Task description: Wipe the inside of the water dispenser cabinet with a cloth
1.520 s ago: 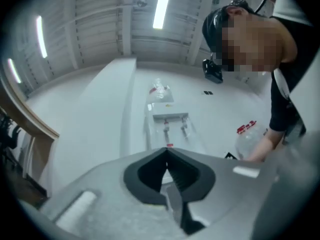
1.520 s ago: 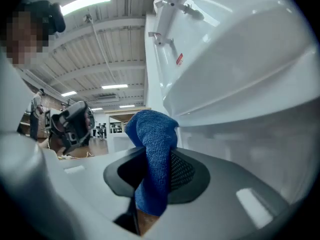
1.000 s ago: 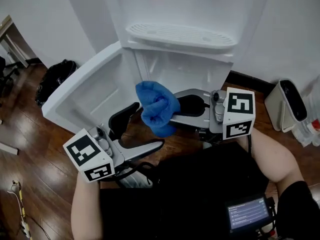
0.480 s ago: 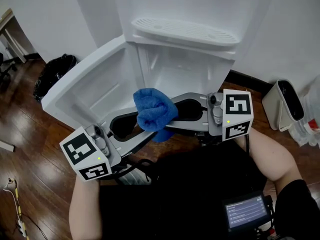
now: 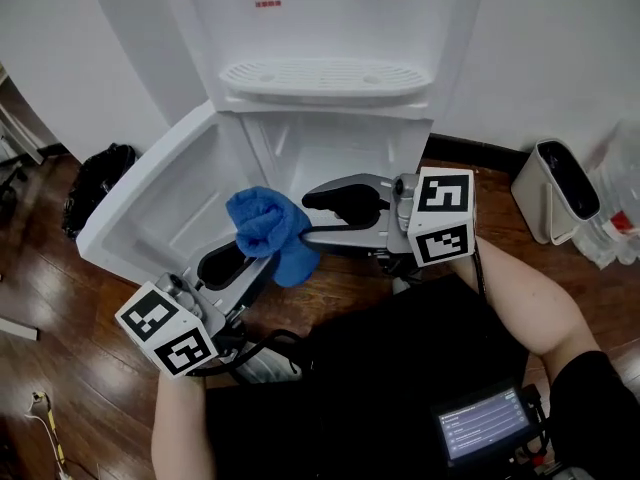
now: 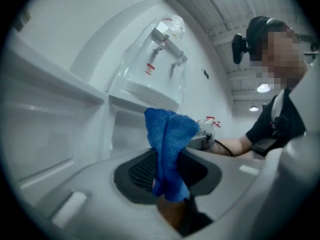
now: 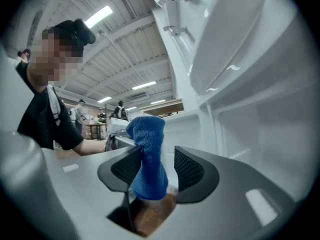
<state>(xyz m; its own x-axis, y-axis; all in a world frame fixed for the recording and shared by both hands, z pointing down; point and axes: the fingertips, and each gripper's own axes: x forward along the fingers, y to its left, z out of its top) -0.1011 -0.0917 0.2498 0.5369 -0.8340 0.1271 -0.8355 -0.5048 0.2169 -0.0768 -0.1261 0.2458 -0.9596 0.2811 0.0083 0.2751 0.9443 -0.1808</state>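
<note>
The cloth (image 5: 268, 230) has changed keepers. A second ago it sat bunched in the right gripper (image 5: 318, 215) while the left gripper (image 5: 240, 264) stood spread beside it. Now the left one's jaws have just been closing and are pinched onto the blue cloth. The right one's jaws have just been opening and stand wide, with the cloth still between them.

In the left gripper view the cloth (image 6: 169, 149) rises as a folded wad out of the clamped pads of the left gripper (image 6: 167, 173). In the right gripper view the cloth (image 7: 146, 156) leans against one ribbed pad of the right gripper (image 7: 152, 171), with a clear gap to the other pad.

The cloth hangs in the air just in front of the cabinet (image 5: 335, 153) at the foot of the water dispenser (image 5: 330, 18), not yet inside it. The cabinet's door (image 5: 150, 208) is swung wide open to the left side of the head view. Its white drip tray (image 5: 320, 76) juts out above the opening.

Below is a wooden floor (image 5: 50, 298). A black bag (image 5: 95, 183) lies on it by the wall at the left, and a white bin (image 5: 555, 193) stands by the wall at the right. A small lit screen (image 5: 485, 430) sits at the person's waist.
</note>
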